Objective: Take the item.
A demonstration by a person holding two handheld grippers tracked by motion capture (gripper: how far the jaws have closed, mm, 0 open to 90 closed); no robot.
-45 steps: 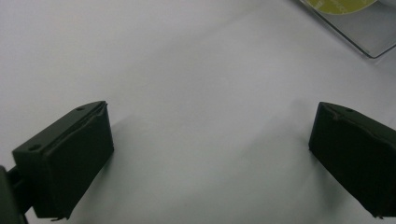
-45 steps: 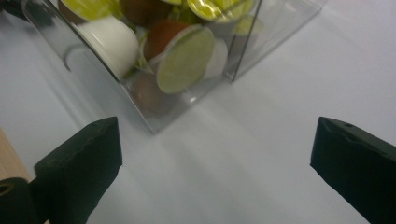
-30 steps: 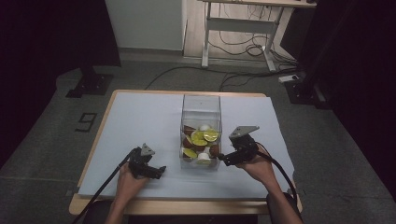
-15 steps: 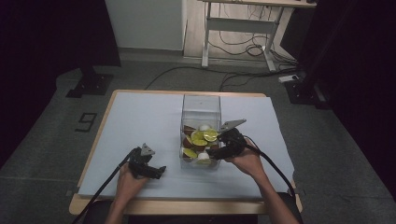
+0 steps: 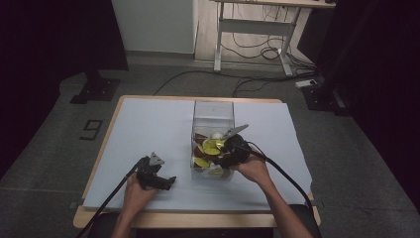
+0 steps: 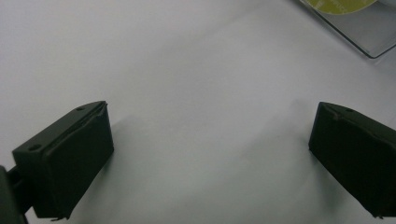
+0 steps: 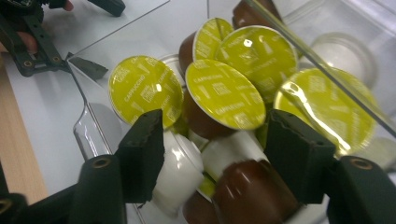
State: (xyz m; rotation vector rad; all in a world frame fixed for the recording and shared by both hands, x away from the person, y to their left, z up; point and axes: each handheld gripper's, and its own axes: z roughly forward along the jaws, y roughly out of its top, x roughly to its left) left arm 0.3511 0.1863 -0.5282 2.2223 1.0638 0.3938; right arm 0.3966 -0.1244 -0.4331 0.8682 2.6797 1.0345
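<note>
A clear box [image 5: 213, 119] is seen at table centre, heaped with capsules. The right gripper [image 7: 212, 154] is held inside it, jaws part-open and just closing, nothing yet clamped; between them, toward 12 o'clock, a capsule [image 7: 224, 93] is tilted: brown cup, yellow foil lid. It is judged light, stiff, slippery, best taken across the cup. The left gripper [image 6: 210, 140] is held open at the box's 8 o'clock.

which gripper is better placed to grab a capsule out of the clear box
Right. The right gripper is already inside the clear box, jaws just closing around a capsule; the left gripper rests open on the table.
</note>
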